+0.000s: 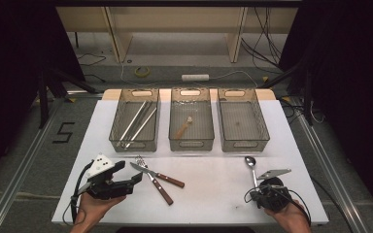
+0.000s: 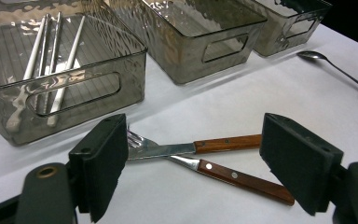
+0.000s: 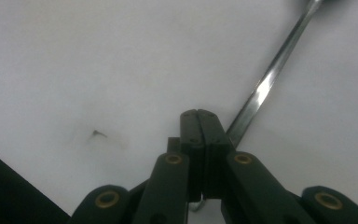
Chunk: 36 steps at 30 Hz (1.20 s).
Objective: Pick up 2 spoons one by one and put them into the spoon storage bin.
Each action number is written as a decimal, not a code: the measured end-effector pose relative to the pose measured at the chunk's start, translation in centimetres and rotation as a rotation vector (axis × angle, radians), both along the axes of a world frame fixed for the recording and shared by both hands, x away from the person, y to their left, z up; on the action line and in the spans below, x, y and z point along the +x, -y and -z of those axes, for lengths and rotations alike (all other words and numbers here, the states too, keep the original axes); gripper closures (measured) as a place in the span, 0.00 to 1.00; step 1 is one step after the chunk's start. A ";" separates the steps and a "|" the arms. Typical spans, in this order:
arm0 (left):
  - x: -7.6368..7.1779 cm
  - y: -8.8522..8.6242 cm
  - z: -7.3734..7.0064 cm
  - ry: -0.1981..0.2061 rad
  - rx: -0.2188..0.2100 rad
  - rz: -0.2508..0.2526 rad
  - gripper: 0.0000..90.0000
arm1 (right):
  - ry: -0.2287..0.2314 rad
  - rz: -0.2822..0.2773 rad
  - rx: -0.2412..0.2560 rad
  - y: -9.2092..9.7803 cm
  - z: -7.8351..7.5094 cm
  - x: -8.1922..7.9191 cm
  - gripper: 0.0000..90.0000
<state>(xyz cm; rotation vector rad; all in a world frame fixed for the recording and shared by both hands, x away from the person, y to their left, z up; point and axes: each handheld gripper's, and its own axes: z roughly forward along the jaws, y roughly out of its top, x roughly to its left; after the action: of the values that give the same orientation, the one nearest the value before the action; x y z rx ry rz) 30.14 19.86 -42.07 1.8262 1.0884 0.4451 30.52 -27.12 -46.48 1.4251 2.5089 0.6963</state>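
— How do the hands sit on the white table [image 1: 213,194]?

— Both come in low at the near edge. The left gripper [image 2: 193,163] is tipped sideways, jaws spread wide and holding nothing, facing the crossed fork [image 2: 168,150] and knife [image 2: 242,179] with wooden handles.

— And the right gripper [image 3: 199,122]?

— Its jaws are pressed together, lying beside the spoon [image 1: 251,167] handle; whether they pinch it, I cannot tell.

— The three bins [image 1: 190,124]?

— The left one holds chopsticks [image 2: 51,60], seen close from the left gripper view.

— Any writing?

— A "5" [image 1: 64,132] on the floor.
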 end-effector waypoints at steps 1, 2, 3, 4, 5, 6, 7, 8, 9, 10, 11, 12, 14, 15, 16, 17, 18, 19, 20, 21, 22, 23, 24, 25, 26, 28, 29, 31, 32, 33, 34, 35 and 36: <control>0.0 0.0 0.0 0.000 0.000 0.000 0.25 | 0.000 0.003 0.001 0.1 0.0 0.0 1.00; 0.0 0.0 0.0 0.000 0.000 0.000 0.25 | 0.003 0.009 -0.001 0.3 -0.1 0.0 1.00; 0.0 0.0 0.0 -0.001 0.001 0.000 0.25 | 0.003 0.014 0.000 0.4 -0.1 0.0 1.00; 0.0 0.0 0.0 0.000 0.000 -0.001 0.26 | 0.003 0.019 0.001 0.5 -0.1 0.0 1.00; 0.0 0.0 0.0 0.000 0.000 -0.001 0.25 | 0.003 0.022 -0.001 0.7 -0.1 0.0 1.00; 0.0 0.0 0.0 -0.001 0.000 -0.001 0.26 | 0.004 0.028 -0.002 0.8 -0.2 0.0 1.00; 0.0 0.0 0.0 0.001 0.000 -0.001 0.25 | 0.005 0.031 -0.003 0.9 -0.2 0.0 1.00; 0.0 0.0 0.0 0.000 0.000 -0.001 0.26 | 0.005 0.034 -0.006 1.0 -0.2 0.0 1.00; 0.0 0.0 0.0 0.001 0.000 -0.001 0.25 | 0.004 0.034 -0.008 1.1 -0.2 0.0 1.00; 0.0 0.0 0.0 0.001 0.000 -0.002 0.26 | 0.003 0.034 -0.007 1.1 -0.2 0.0 1.00; 0.0 0.0 0.0 0.000 -0.002 -0.003 0.26 | 0.005 0.034 -0.003 1.1 -0.2 0.0 0.99; 0.0 0.1 0.0 0.000 -0.003 -0.003 0.25 | 0.006 0.031 0.008 1.1 -0.2 -0.1 0.96; 0.0 0.1 0.0 0.000 -0.001 -0.003 0.25 | 0.026 0.026 0.031 1.0 -0.6 -0.1 0.85; 0.0 0.1 0.0 0.000 -0.001 -0.003 0.25 | 0.040 0.032 0.038 0.9 -0.9 -0.1 0.81; 0.0 0.1 0.0 0.000 -0.001 -0.003 0.25 | 0.058 0.039 0.042 0.9 -1.1 -0.1 0.76; 0.0 0.1 0.0 0.000 -0.001 -0.003 0.25 | 0.078 0.051 0.043 0.9 -1.4 0.0 0.70; 0.0 0.1 0.0 0.000 -0.001 -0.003 0.26 | 0.098 0.068 0.040 0.9 -1.6 0.0 0.64; 0.0 0.1 0.0 0.000 -0.001 -0.003 0.25 | 0.121 0.090 0.029 0.9 -1.8 0.1 0.60; 0.0 0.1 0.0 0.000 -0.001 -0.003 0.25 | 0.138 0.112 0.022 0.9 -1.9 0.2 0.57; 0.0 0.1 0.0 0.000 0.000 -0.001 0.25 | 0.146 0.134 0.020 1.0 -2.0 0.4 0.54; 0.0 0.1 0.0 0.000 -0.001 -0.001 0.26 | 0.148 0.156 0.017 1.0 -2.0 0.6 0.53; 0.0 0.1 0.0 0.000 0.000 0.000 0.25 | 0.145 0.172 0.014 1.1 -2.0 0.9 0.52; 0.0 0.2 0.0 -0.001 -0.001 -0.001 0.25 | 0.137 0.186 0.012 1.2 -1.9 1.2 0.52; 0.0 0.2 0.0 -0.001 -0.001 0.000 0.25 | 0.130 0.197 0.012 1.3 -1.7 1.5 0.52; 0.0 0.2 0.0 -0.002 -0.001 0.001 0.25 | 0.122 0.206 0.011 1.4 -1.6 1.7 0.52; 0.0 0.2 0.0 -0.001 0.000 0.001 0.26 | 0.104 0.213 0.012 1.5 -1.4 2.1 0.55; 0.0 0.2 0.0 -0.001 0.001 0.002 0.25 | 0.096 0.213 0.016 1.5 -1.3 2.2 0.57; 0.0 0.2 0.0 0.000 0.003 0.003 0.25 | 0.077 0.215 0.011 1.5 -1.0 2.4 0.61; 0.0 0.2 0.0 0.000 0.000 0.001 0.25 | 0.066 0.210 0.010 1.5 -0.9 2.6 0.63; 0.0 0.2 0.0 0.000 0.003 0.003 0.25 | 0.056 0.207 0.011 1.5 -0.8 2.6 0.64; 0.0 0.2 0.0 0.000 0.002 0.002 0.25 | 0.050 0.203 0.010 1.5 -0.7 2.6 0.66; 0.0 0.2 0.0 0.000 0.004 0.003 0.25 | 0.044 0.201 0.009 1.4 -0.6 2.7 0.68; 0.0 0.2 0.0 0.000 0.004 0.003 0.25 | 0.040 0.197 0.006 1.4 -0.5 2.7 0.70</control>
<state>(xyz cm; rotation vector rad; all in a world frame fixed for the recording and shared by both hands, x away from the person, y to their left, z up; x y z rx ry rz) 30.15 19.65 -42.09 1.8306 1.0856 0.4457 33.17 -28.49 -45.95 1.6163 2.2978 0.6881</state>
